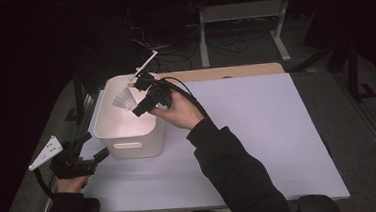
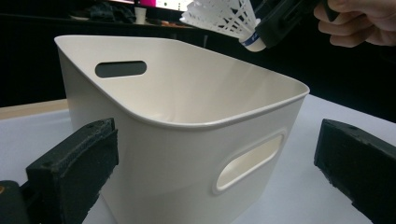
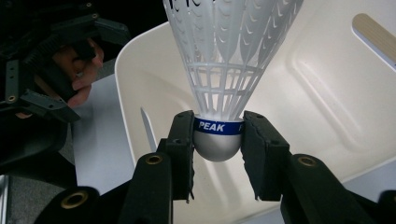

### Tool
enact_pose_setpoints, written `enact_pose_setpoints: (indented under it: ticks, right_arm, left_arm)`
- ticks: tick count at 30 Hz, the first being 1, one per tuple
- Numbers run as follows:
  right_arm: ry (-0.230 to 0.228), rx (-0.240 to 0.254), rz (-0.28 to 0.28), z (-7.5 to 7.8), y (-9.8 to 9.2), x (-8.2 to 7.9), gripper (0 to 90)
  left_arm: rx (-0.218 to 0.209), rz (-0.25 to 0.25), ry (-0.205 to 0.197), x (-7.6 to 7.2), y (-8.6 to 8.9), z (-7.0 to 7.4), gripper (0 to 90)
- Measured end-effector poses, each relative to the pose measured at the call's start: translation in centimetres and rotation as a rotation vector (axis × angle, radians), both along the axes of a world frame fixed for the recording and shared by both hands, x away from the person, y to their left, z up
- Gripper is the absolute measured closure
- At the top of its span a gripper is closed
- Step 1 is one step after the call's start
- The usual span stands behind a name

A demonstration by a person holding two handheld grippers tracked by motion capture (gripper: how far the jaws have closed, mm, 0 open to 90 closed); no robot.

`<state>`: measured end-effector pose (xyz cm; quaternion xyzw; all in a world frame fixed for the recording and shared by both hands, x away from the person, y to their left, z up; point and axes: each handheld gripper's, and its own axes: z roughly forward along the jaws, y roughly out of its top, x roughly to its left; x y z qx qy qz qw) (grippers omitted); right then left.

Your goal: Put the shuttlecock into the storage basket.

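A white plastic shuttlecock (image 3: pixel 224 70) with a blue band hangs over the open white bin (image 1: pixel 108 122). My right gripper (image 3: pixel 217 140) is shut on its rounded cork, skirt pointing away from me. In the high view the shuttlecock (image 1: pixel 124 99) sits above the bin's inside and the right gripper (image 1: pixel 138 109) reaches in from the right. The left gripper view catches the shuttlecock (image 2: pixel 224 16) above the bin's far rim (image 2: pixel 196 123). My left gripper (image 1: pixel 89 147) stands open at the bin's near left corner, nothing between its pads (image 2: pixel 79 163).
The bin stands at the left of a white tabletop (image 1: pixel 257 126), with a strip of wood (image 1: pixel 224 72) along the far edge. Beyond the table are a white frame leg (image 1: pixel 204 39) and cables on a dark floor.
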<state>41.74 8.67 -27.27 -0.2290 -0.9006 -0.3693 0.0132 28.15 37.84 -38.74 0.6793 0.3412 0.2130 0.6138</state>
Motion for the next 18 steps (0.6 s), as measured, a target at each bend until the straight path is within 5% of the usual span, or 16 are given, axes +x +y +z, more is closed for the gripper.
enact_pose_setpoints:
  ticks: [18]
  right_arm:
    - [0.022,-0.053,0.012,-1.8,1.4,0.4,63.9]
  left_arm:
    - [-0.001,-0.001,0.002,0.0,0.0,0.0,0.0]
